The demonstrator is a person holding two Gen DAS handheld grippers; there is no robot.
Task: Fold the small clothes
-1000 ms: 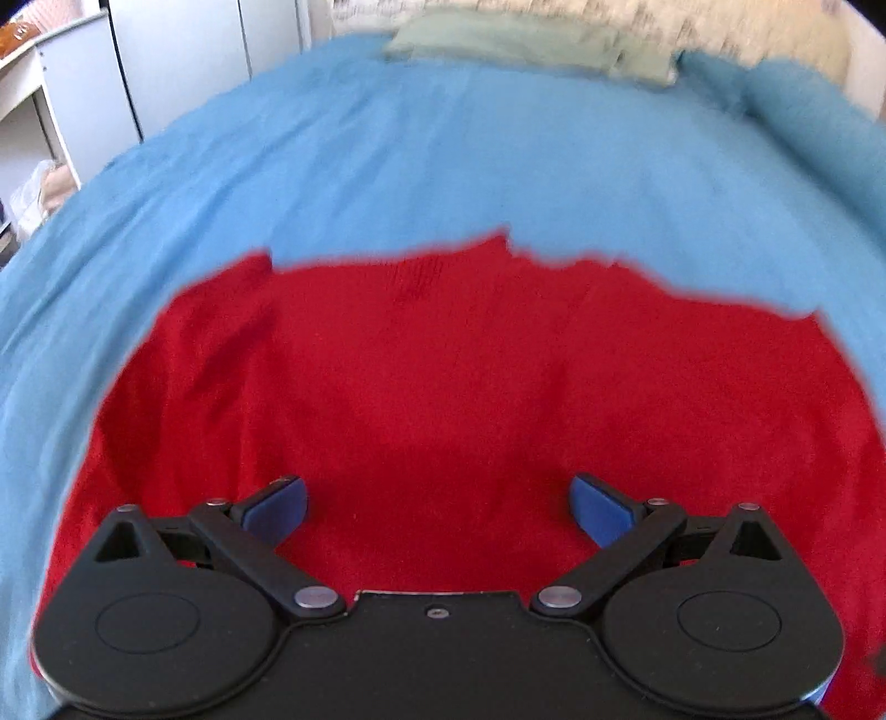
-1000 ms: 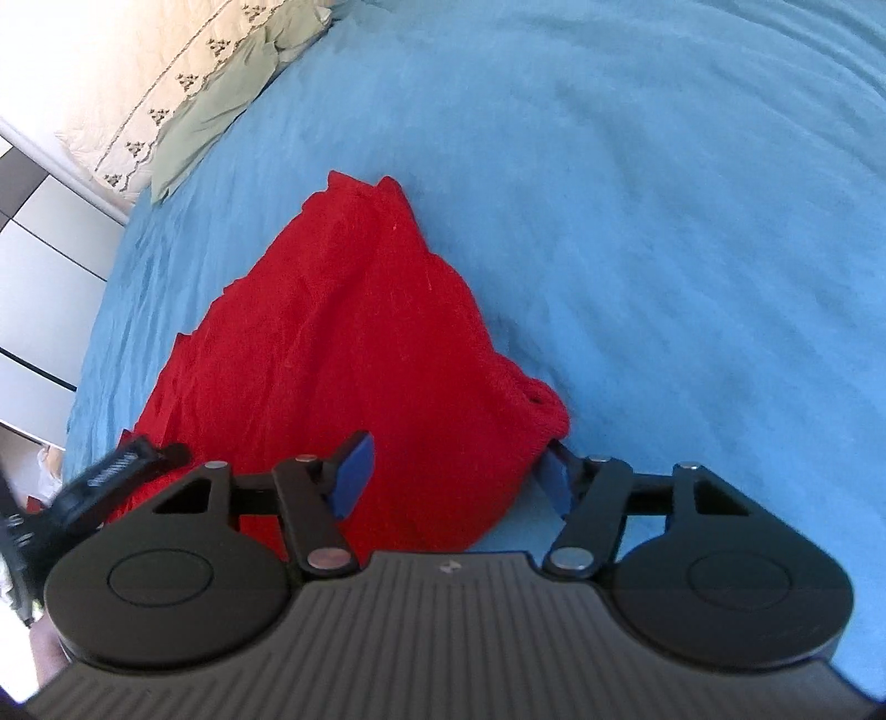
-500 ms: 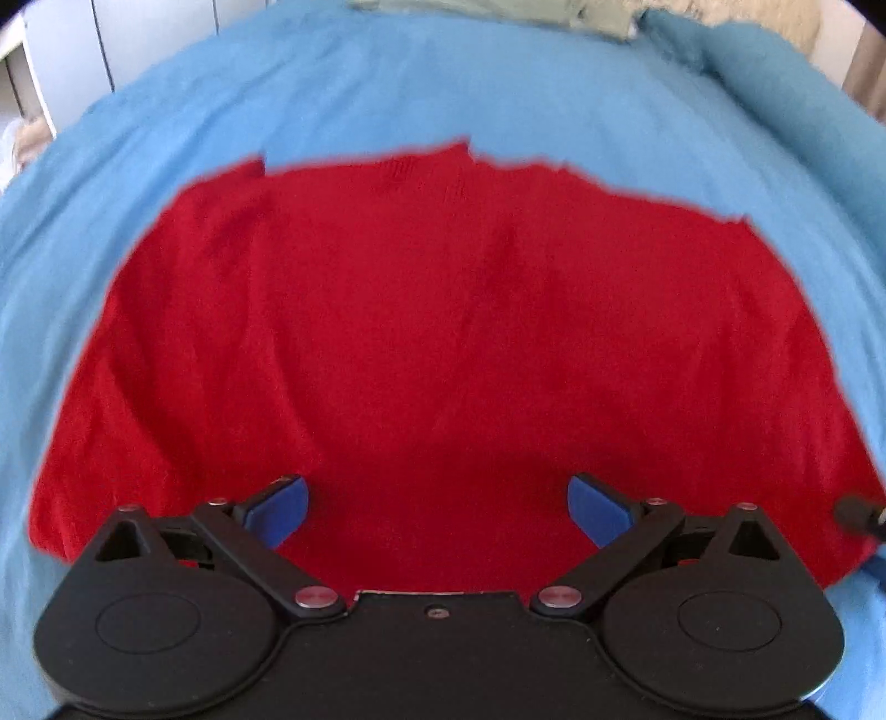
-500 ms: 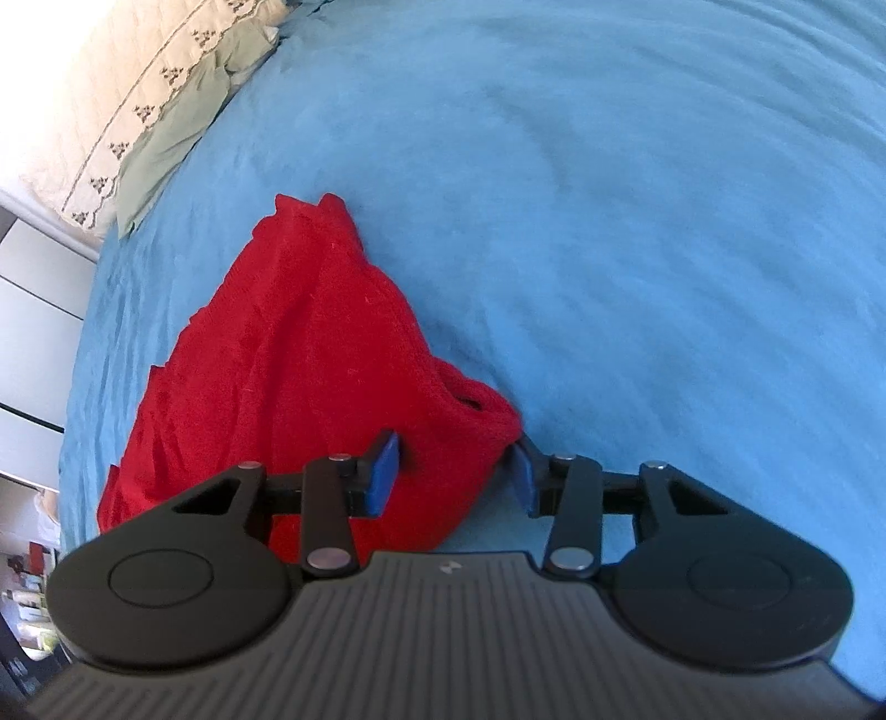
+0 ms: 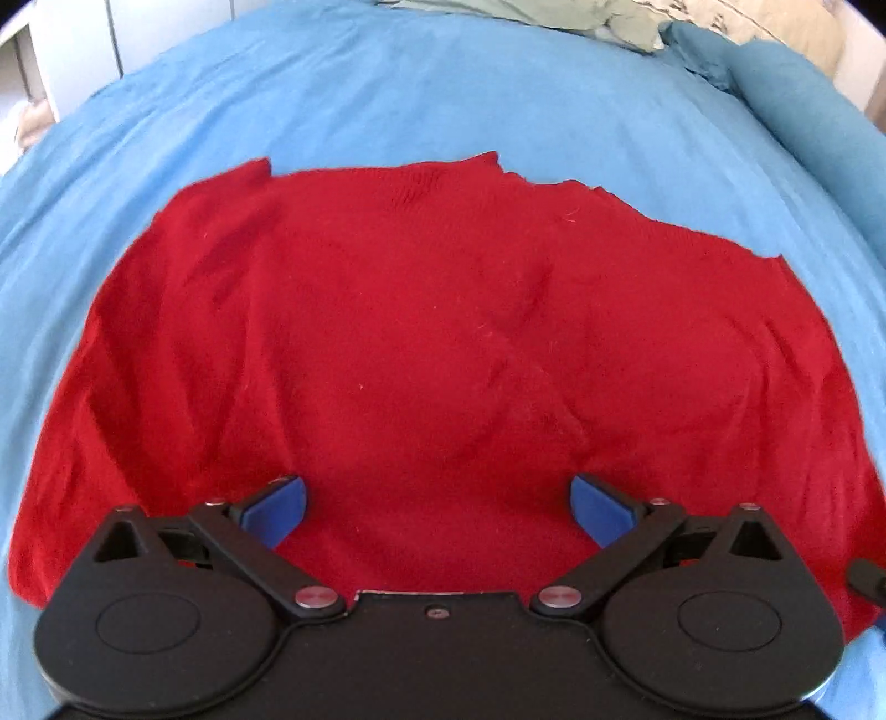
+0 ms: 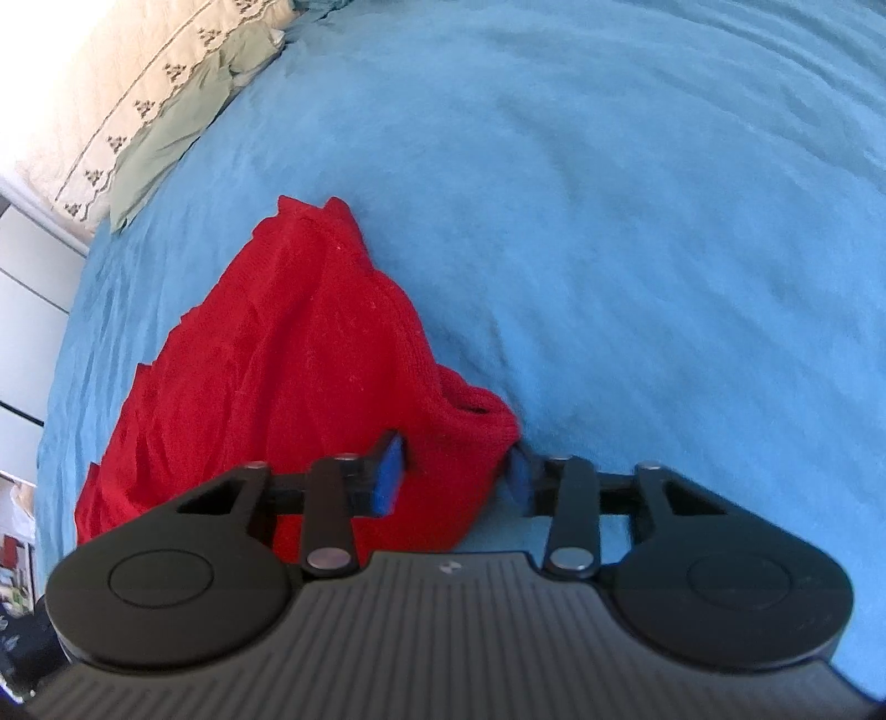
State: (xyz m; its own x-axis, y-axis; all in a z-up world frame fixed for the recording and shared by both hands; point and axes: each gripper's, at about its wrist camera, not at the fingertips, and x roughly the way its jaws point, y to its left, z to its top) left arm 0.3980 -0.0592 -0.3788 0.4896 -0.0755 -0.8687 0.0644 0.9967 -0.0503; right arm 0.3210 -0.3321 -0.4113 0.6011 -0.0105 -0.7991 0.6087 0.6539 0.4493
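A red knit garment lies spread on the blue bedspread. My left gripper is open wide, low over the garment's near middle, its blue pads apart with cloth between and below them. In the right wrist view the garment runs away to the upper left. My right gripper has its blue pads closing on the bunched near corner of the garment, with cloth filling the gap between them.
Pale green and patterned pillows lie at the head of the bed, also in the right wrist view. A blue bolster lies at the far right. White cupboard doors stand beside the bed. Blue bedspread stretches right of the garment.
My right gripper's jaws have narrowed around the garment's bunched corner. My left gripper has stayed open while its view shifted over the garment.
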